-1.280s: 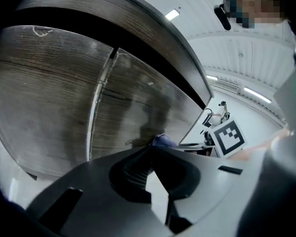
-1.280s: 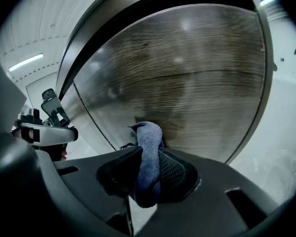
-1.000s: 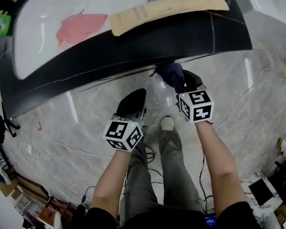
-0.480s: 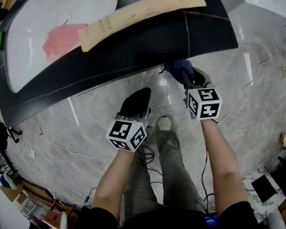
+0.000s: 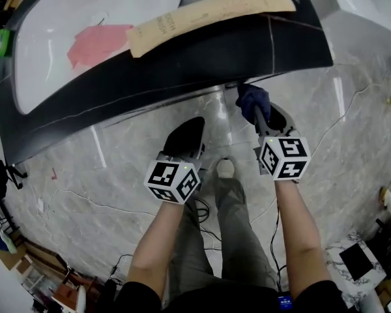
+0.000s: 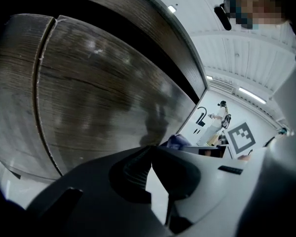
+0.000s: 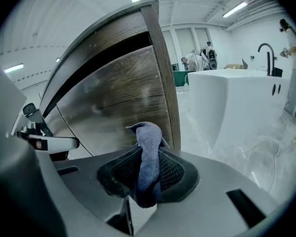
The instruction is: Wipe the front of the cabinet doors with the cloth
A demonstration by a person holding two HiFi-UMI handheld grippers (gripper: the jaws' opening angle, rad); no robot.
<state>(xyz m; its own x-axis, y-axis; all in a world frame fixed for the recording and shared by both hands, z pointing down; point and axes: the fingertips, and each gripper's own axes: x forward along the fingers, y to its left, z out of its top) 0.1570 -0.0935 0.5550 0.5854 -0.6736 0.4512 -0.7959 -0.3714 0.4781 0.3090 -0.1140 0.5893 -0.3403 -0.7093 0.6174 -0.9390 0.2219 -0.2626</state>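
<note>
right gripper view shows the blue-grey cloth [image 7: 149,137] bunched upright between the jaws of the right gripper [image 7: 149,173], which are clenched on its lower half, so a loose tuft stands up past the pads. that tuft sits in front of the dark wood-grain cabinet door [image 7: 113,102], close to the door's right-hand edge; whether the fabric is pressing on the wood or hanging just off it, i can't tell from where i stand. from the head view the cloth is down under the overhang of the black cabinet top [image 5: 182,70], near the seam between two panels.

the left gripper [image 6: 150,154] has its jaws closed with nothing between them, and it hangs near the neighbouring door [image 6: 98,93] without touching it, as far as i can see. up on the top lie a pink rag [image 5: 98,43] and a strip of cardboard [image 5: 208,15], both well apart from the work. marble floor [image 5: 72,168] spreads below.

i'd say the wiping itself is the step in hand, at the right end of a door. the next move wants the tuft kept flat against the wood and drawn across the panel toward the seam, with a firm hold so the cloth doesn't slip out
</note>
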